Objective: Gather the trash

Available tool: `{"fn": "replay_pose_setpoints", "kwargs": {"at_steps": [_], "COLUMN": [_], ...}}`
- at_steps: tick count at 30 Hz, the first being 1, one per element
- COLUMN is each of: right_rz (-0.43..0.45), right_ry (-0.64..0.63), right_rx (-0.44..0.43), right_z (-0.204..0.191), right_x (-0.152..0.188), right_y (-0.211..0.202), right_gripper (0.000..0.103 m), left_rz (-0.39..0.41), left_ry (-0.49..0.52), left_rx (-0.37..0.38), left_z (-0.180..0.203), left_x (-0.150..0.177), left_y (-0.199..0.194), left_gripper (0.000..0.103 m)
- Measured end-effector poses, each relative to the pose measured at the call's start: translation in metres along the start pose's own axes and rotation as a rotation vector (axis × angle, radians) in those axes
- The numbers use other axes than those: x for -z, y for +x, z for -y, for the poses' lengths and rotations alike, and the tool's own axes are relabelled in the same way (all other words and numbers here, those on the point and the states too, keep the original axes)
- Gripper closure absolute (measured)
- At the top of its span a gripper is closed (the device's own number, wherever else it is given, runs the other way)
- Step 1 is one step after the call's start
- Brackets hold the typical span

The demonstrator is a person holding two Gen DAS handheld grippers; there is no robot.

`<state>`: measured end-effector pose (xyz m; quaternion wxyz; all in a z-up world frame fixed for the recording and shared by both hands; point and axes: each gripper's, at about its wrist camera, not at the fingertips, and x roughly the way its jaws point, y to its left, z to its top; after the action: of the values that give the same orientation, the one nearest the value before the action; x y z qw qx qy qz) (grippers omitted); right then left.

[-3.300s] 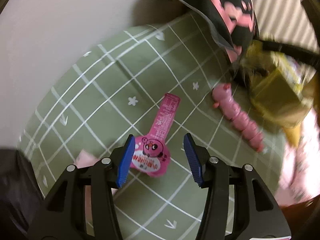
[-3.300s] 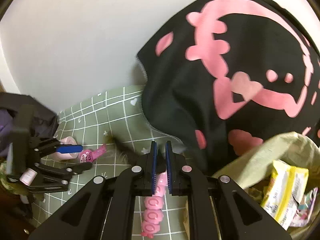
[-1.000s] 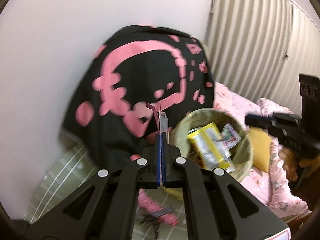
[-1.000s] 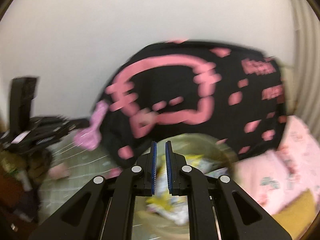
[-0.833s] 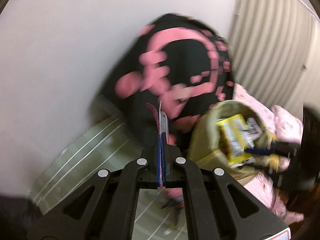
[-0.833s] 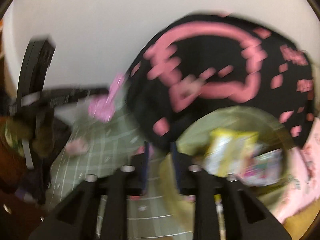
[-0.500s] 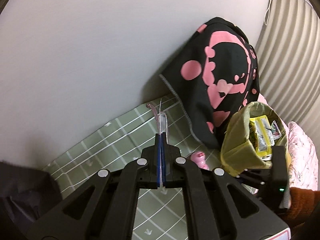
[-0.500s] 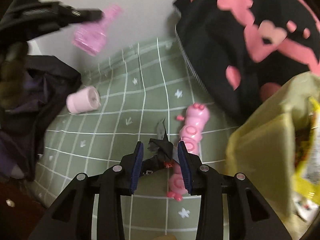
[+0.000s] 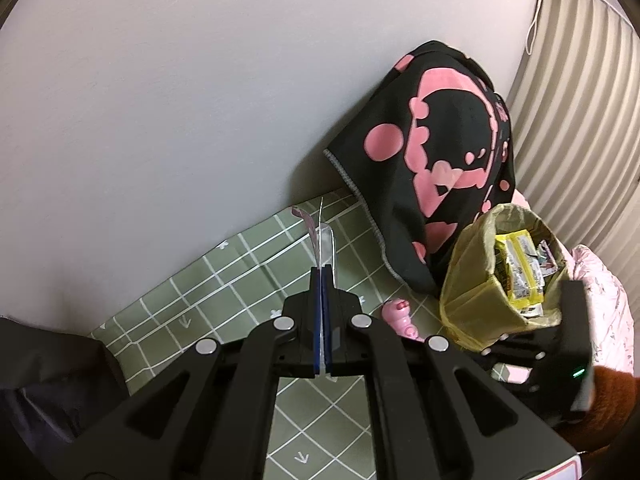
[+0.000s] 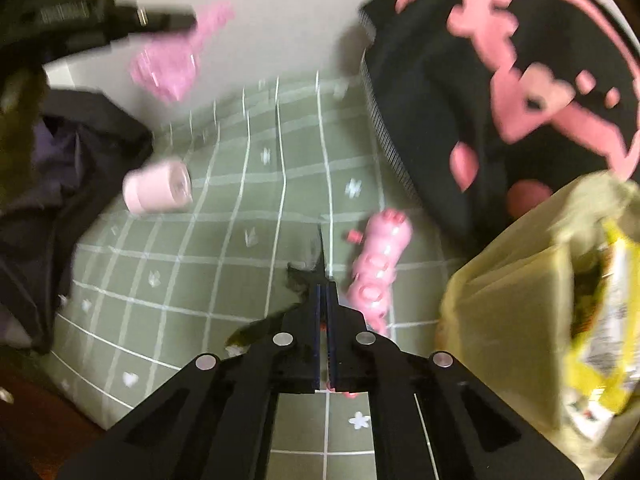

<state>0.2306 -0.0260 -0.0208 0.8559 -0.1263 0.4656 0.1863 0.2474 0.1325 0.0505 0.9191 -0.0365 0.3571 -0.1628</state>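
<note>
Currently: left gripper (image 9: 322, 280) pressed onto pink wrapper (image 9: 310, 232), held upright | trash bag (image 9: 472, 296) lies right, nearer right gripper (image 10: 324, 300), pinching dark scrap (image 10: 304, 276).

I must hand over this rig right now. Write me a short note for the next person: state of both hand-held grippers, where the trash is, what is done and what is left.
Left hand-held gripper: shut on the pink wrapper, held in the air.
Right hand-held gripper: shut on a dark scrap, low over the green mat.
Trash bag: open, to the right, already holding yellow packets.
Left to do: drop both pieces into the bag. The pink cup lies on the mat, possibly trash too.
</note>
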Motion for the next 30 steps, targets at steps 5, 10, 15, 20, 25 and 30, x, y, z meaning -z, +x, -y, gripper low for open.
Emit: {"fn": "replay_pose_setpoints", "kwargs": {"at_steps": [5,10,15,20,25,30], "right_rz": [0.110,0.151,0.046,-0.010,-0.059,-0.075], "right_ry": [0.026,0.031,0.018,0.055,0.001,0.006], "right_rx": [0.011,-0.020,-0.081,-0.082,-0.036,-0.067], "right_z": [0.008,0.017,0.006,0.001,-0.008,-0.007], "right_x": [-0.021,-0.024,0.004,0.019,0.017,0.014], "right_y": [-0.048,-0.074,-0.026,0.030,0.065,0.057], "right_gripper": [0.099,0.099,0.075,0.073,0.073,0.087], "left_rz": [0.024,0.049,0.041,0.020,0.005,0.005], "left_ry": [0.021,0.046,0.043,0.034,0.003,-0.024], "left_rx": [0.029,0.043,0.044,0.022,-0.009,-0.016], "left_z": [0.013,0.025,0.024,0.016,-0.001,-0.011], "left_x": [-0.008,-0.017,-0.016,-0.007,0.000,0.000], "left_y": [-0.004,-0.008,-0.009,-0.008,-0.009,-0.009], "left_gripper": [0.102,0.102,0.102,0.102,0.102,0.102]}}
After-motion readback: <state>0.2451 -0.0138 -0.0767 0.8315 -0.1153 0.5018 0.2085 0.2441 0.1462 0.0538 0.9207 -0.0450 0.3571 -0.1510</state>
